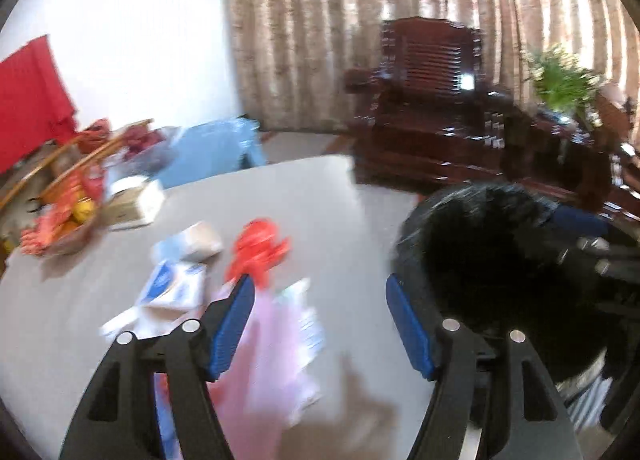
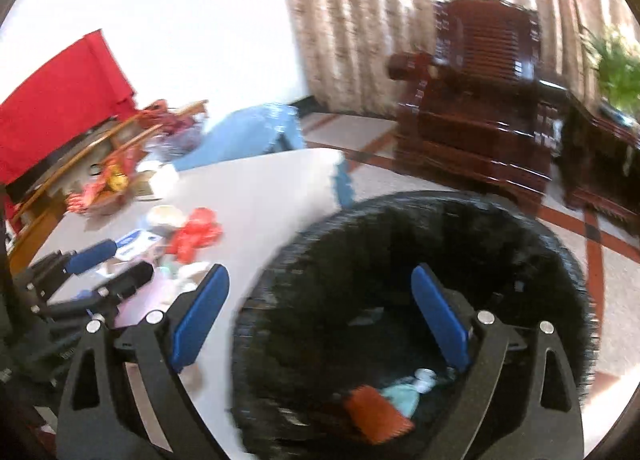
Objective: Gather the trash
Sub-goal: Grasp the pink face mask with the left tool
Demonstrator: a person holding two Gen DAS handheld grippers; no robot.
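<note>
My right claw (image 2: 320, 316) stands wide open with nothing between its blue pads, hanging over the near rim of the black trash bin (image 2: 420, 244), where an orange scrap (image 2: 376, 412) and a pale green wad (image 2: 402, 396) lie at the bottom. My left claw (image 1: 320, 324) is open too, empty, above the grey counter (image 1: 320, 196) with a pink bag (image 1: 264, 356) just under its left finger. Beyond that I see a red plastic bag (image 1: 260, 252), blue-and-white packets (image 1: 172, 284) and a crumpled tissue (image 1: 204, 238) left on the counter, the bin just off its right edge. Farther left sits a basket of snacks (image 1: 68, 212); far behind, a dark wooden armchair (image 1: 424, 108) stands before curtains (image 1: 320, 20).
</note>
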